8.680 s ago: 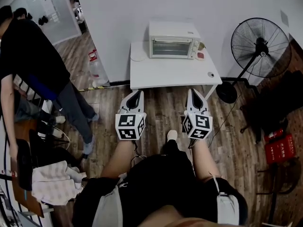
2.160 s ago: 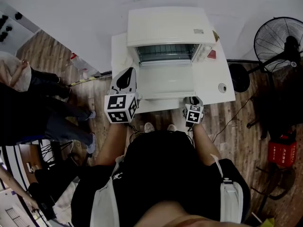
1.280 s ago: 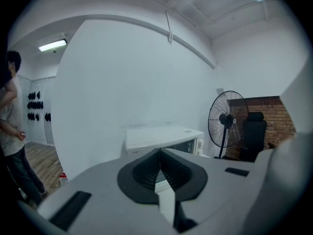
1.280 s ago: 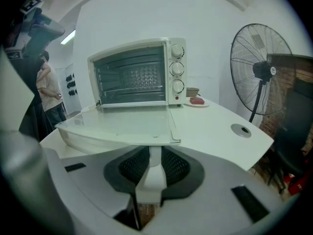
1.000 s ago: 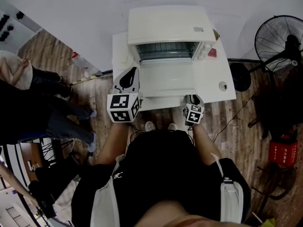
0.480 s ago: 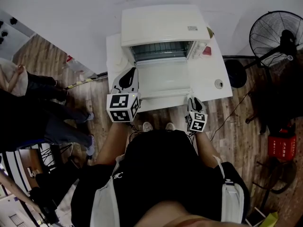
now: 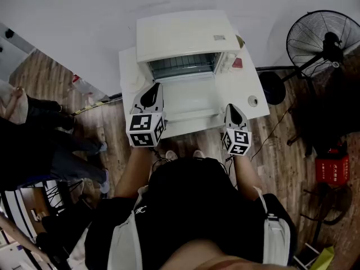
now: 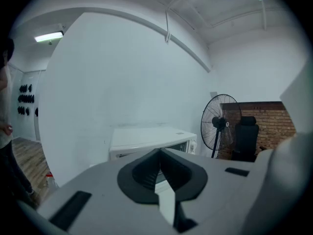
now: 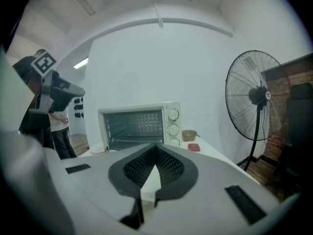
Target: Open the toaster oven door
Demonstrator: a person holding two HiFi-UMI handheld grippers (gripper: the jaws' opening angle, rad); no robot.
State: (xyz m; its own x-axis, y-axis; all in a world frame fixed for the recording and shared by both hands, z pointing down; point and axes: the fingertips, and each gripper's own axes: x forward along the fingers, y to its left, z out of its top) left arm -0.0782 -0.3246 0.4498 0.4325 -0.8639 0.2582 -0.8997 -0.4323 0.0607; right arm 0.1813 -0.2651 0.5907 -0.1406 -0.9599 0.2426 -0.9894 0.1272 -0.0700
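The right tongs (image 7: 232, 107) are up and away! A second ago they sat low at the front lip of the door (image 7: 188, 97). Now they ride higher, and their jaws have just been closing; they are pressed together with nothing between them. The left tongs (image 7: 154, 86) hang closed and empty too, over the door's left front corner, hardly shifted.

What does that mean? The door lies dropped flat in front of the toaster oven (image 7: 183, 35), the cavity gaping, and no tongs are on it (so I judge the opening done, with only a pull-back left).

Now the edges. The door's front lip runs close to the near edge of the desk (image 7: 247, 83), so anything coming in low from the person's side meets that lip first. The right tongs sit just beside its right corner.

Room to move? There is plenty upward and back toward the person. To the right the desk is mostly bare, with a small round thing (image 7: 252, 100) near the corner. A red thing (image 9: 194, 147) and a brown bowl (image 9: 189, 134) sit by the oven's knob side. The standing fan (image 7: 320, 38) is well apart on the floor to the right, and a bystander (image 7: 34, 145) is well apart to the left. The wall (image 7: 84, 10) is close behind the oven.
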